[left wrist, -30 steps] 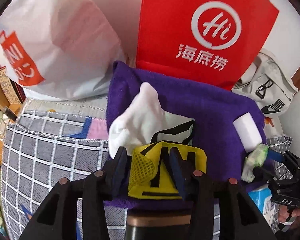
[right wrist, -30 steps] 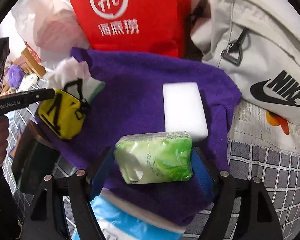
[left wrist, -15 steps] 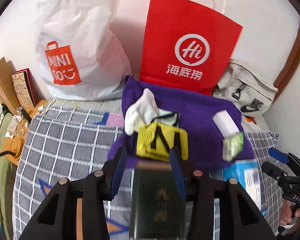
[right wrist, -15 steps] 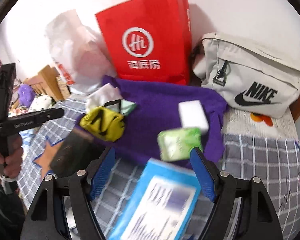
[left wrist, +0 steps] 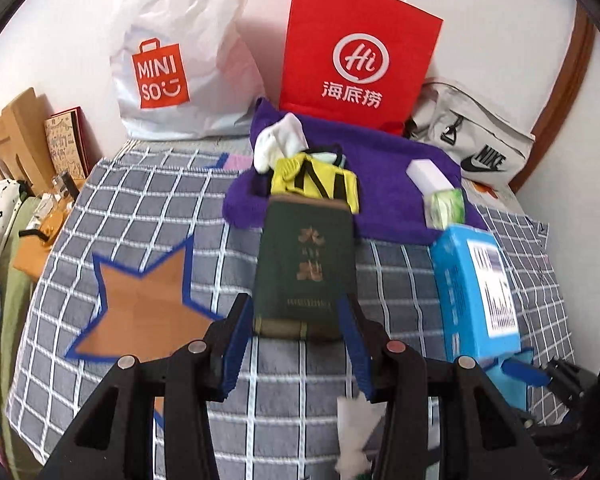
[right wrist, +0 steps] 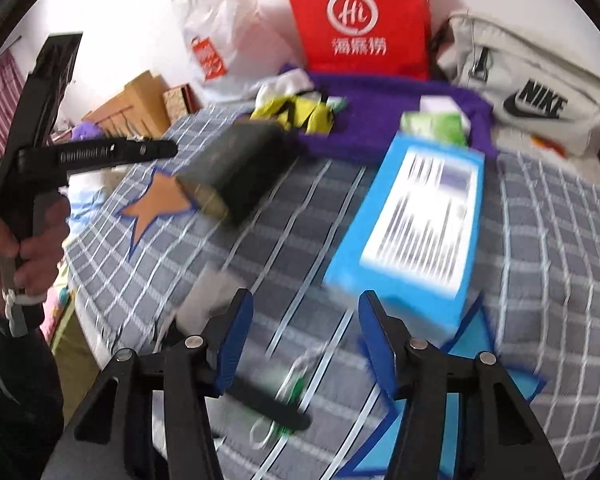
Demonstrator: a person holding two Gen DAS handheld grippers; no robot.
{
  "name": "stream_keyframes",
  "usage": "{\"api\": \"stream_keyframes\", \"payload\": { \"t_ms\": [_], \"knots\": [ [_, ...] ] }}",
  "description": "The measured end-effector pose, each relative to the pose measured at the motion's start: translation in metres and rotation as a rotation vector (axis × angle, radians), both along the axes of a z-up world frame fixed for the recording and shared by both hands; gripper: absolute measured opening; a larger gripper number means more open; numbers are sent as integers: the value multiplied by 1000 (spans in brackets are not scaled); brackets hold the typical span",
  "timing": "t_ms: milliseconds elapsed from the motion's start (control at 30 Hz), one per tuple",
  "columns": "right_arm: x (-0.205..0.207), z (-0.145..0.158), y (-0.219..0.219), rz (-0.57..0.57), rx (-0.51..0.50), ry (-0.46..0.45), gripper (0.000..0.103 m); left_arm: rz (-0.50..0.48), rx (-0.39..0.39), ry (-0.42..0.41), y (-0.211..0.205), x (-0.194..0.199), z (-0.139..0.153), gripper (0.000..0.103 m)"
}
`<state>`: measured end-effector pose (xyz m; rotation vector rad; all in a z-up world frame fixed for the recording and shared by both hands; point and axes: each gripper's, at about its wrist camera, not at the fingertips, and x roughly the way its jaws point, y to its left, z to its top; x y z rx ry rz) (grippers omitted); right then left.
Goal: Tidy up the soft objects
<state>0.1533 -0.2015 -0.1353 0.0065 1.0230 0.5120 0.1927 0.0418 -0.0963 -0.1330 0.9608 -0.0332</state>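
Two shopping bags (left wrist: 356, 52), two boxes (left wrist: 476, 280), one purple towel (left wrist: 380, 148).

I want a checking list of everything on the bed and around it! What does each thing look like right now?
Surface: checked bedspread with an orange star.
Job's things: purple towel carrying a yellow pouch, white sock, white sponge and green tissue pack.
Clutter: dark green book and blue box on the bedspread.
Grippers: left gripper open, fingers either side of the book's near end; right gripper open, holding nothing.
Cables: nothing seen.
Surroundings: red paper bag, white Miniso bag and Nike bag against the wall.
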Motion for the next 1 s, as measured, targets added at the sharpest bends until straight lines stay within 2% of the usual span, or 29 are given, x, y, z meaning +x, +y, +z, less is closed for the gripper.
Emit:
{"api": "stream_keyframes", "payload": {
  "t_ms": [167,400,533,700,733,800,867,900,1000],
  "knots": [
    [-32,-13,11,53,-1,1,56,6,-7,-3,2,-24,-6,43],
    [-48,-36,34,123,-14,15,56,13,-54,4,13,-46,-25,44],
    [-52,-47,51,178,-72,12,56,16,-66,15,20,-56,-36,44],
    [-56,-53,65,196,-141,-45,57,25,-84,25,24,-60,-43,44],
    [-55,-54,67,195,-159,-58,55,23,-89,27,25,-60,-45,44],
    [-52,-53,66,175,-174,-78,33,20,-97,32,25,-61,-46,44],
    [-44,-52,61,157,-155,-65,26,17,-105,34,25,-62,-48,44],
    [-40,-51,58,146,-137,-55,16,16,-105,36,25,-62,-48,44],
    [-33,-46,50,107,-125,-50,12,12,-99,42,24,-62,-49,44]
  ]
}}
